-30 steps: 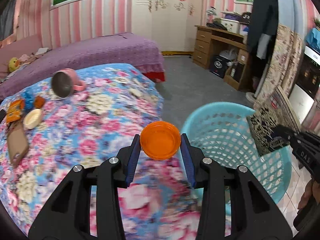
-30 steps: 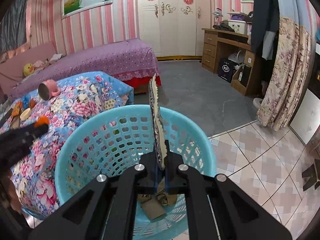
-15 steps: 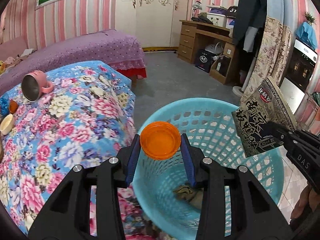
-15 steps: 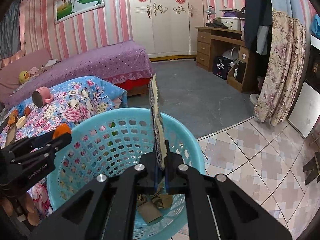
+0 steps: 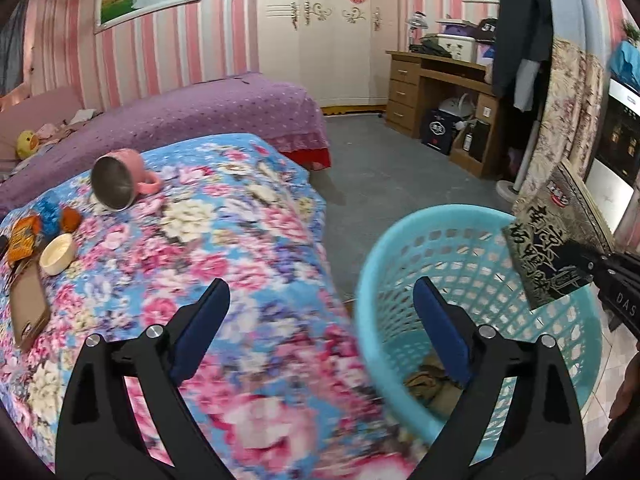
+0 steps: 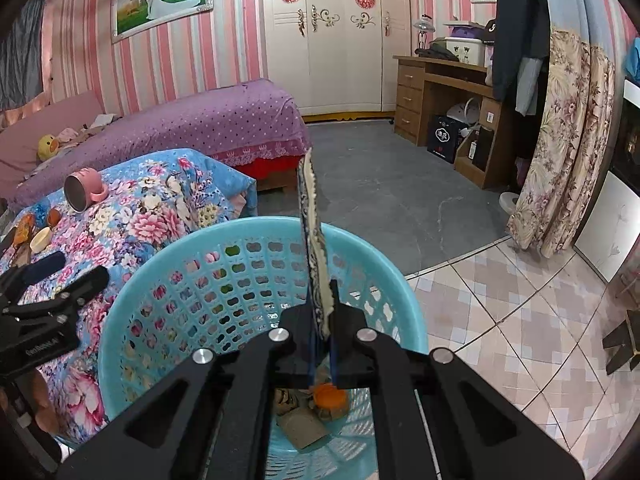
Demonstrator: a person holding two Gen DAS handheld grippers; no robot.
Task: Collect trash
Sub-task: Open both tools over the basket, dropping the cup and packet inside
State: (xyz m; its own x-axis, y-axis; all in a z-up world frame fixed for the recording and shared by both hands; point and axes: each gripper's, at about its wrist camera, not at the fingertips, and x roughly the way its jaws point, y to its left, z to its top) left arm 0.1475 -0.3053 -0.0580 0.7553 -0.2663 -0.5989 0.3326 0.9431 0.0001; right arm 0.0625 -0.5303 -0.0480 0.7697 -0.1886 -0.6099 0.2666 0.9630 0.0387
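the left gripper [image 5: 320, 308] has just been opening; its fingers [image 5: 206, 312] now stand wide apart with nothing between them, over the edge of the floral bedspread [image 5: 224, 232] beside the turquoise laundry basket [image 6: 360, 248]. the orange lid [image 6: 330, 396] lies at the basket's bottom among crumpled wrappers [image 6: 300, 426]. the right gripper [image 6: 324, 320] is clamped on a flat patterned packet [image 6: 314, 248], held upright above the basket.
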